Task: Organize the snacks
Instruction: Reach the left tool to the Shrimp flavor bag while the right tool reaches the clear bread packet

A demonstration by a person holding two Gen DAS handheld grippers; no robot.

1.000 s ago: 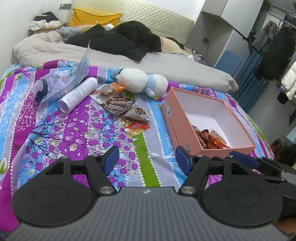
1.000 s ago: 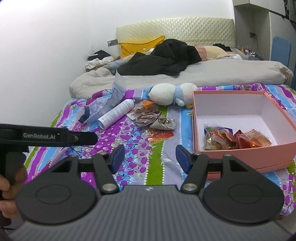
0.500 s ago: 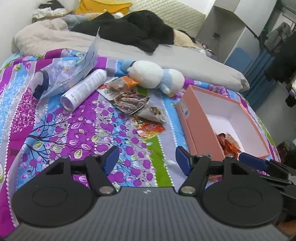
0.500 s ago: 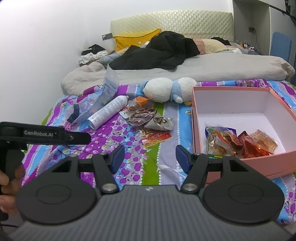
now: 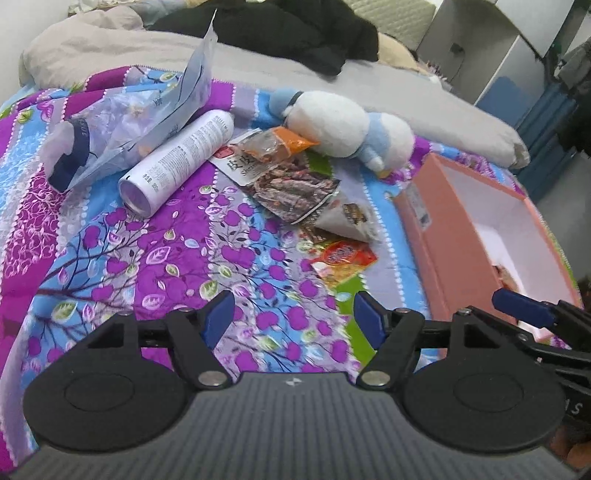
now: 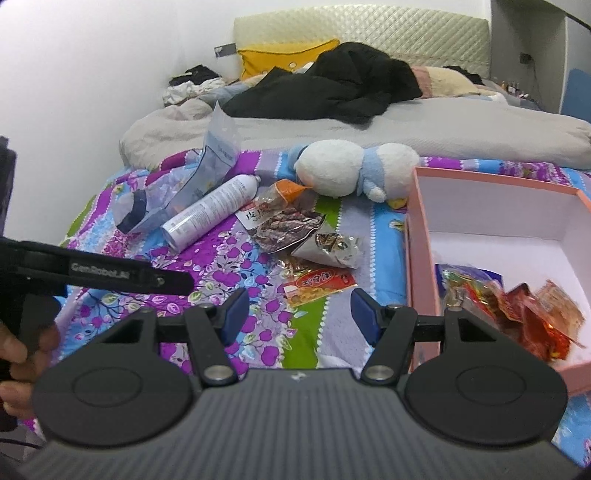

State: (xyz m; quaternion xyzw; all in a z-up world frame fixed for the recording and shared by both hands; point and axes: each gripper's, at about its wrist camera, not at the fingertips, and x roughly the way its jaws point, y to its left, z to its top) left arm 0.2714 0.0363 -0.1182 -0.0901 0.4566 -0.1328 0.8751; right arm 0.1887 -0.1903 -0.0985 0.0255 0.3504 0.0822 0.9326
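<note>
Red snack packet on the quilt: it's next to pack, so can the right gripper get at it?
Probably yes: the right gripper is open and empty, and the red snack packet lies flat, uncovered, just ahead.

From my left wrist view, the pink box [image 5: 476, 236] runs behind the other gripper at lower right; I see only a sliver of its contents. Black clothes [image 5: 295, 29] at top are cut by the frame edge. In the right wrist view, the snack packets in the box [image 6: 517, 306] are smeared, labels unreadable. A hand [image 6: 18, 350] is cropped at the left edge. Print on the white can [image 6: 210, 210] is too small to read.
</note>
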